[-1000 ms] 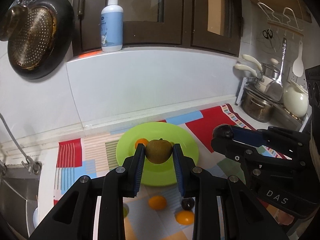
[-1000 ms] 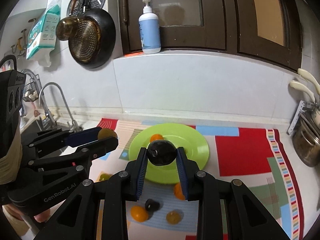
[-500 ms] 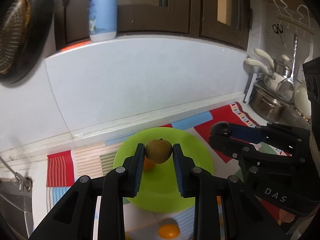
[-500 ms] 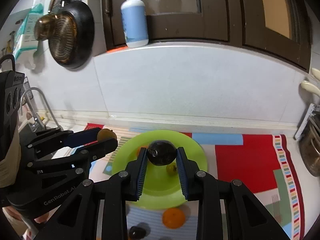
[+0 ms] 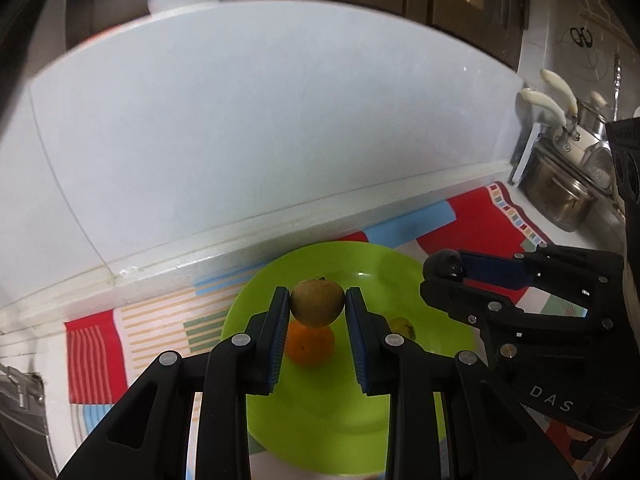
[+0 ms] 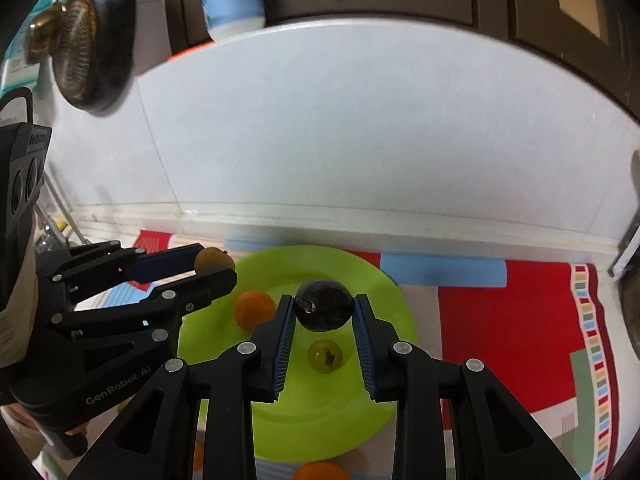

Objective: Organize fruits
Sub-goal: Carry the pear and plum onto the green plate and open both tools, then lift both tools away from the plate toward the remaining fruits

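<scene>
My left gripper [image 5: 317, 305] is shut on a brown kiwi [image 5: 317, 302] and hangs over the green plate [image 5: 432, 344]. My right gripper [image 6: 323, 309] is shut on a dark round fruit [image 6: 323, 311] above the same plate [image 6: 384, 360]. On the plate lie an orange [image 6: 254, 309] and a small yellow-green fruit [image 6: 325, 355]. In the left wrist view the orange [image 5: 312, 344] sits just under the kiwi, and the right gripper [image 5: 444, 266] with its dark fruit shows at the right. The right wrist view has the left gripper [image 6: 214, 264] with the kiwi at its left.
The plate rests on a colourful patchwork mat [image 6: 500, 320] against a white tiled wall. Another orange [image 6: 320, 471] lies on the mat in front of the plate. Steel pots [image 5: 560, 196] stand at the far right, a sink edge [image 5: 20, 396] at the left. A pan [image 6: 86, 36] hangs on the wall.
Both grippers have moved forward and down towards the plate, each still holding its fruit. The plate now looks larger and the loose fruits in front of it have mostly left view.
</scene>
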The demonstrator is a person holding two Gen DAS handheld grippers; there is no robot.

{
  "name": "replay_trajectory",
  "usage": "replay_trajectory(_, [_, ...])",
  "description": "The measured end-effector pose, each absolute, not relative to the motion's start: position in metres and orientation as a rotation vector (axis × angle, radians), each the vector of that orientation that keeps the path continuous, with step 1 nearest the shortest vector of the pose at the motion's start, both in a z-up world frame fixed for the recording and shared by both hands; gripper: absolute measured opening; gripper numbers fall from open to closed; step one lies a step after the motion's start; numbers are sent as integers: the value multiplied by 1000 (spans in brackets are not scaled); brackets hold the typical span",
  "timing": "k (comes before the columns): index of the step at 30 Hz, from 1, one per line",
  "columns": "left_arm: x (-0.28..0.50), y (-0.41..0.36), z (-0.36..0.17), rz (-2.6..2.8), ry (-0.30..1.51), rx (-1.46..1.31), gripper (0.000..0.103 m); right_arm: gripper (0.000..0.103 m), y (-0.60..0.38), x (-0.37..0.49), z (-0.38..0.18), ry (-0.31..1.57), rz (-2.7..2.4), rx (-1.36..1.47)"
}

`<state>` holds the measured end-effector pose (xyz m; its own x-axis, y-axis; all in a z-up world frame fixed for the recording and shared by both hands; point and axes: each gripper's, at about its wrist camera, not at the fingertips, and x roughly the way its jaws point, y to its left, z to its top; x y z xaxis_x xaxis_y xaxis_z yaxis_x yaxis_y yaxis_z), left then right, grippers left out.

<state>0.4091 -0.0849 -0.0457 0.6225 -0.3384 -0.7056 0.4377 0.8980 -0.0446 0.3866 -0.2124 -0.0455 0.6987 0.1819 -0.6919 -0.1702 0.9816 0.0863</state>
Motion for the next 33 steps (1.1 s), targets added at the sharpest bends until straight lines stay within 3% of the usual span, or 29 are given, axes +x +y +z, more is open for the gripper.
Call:
replay_trajectory(14, [439,-97,-77,-460,848,150,29,30,-221,416,-79,847,193,37])
replay_trajectory(33, [416,-79,-52,-392,810,126,35,31,-220,400,-63,804,179,32])
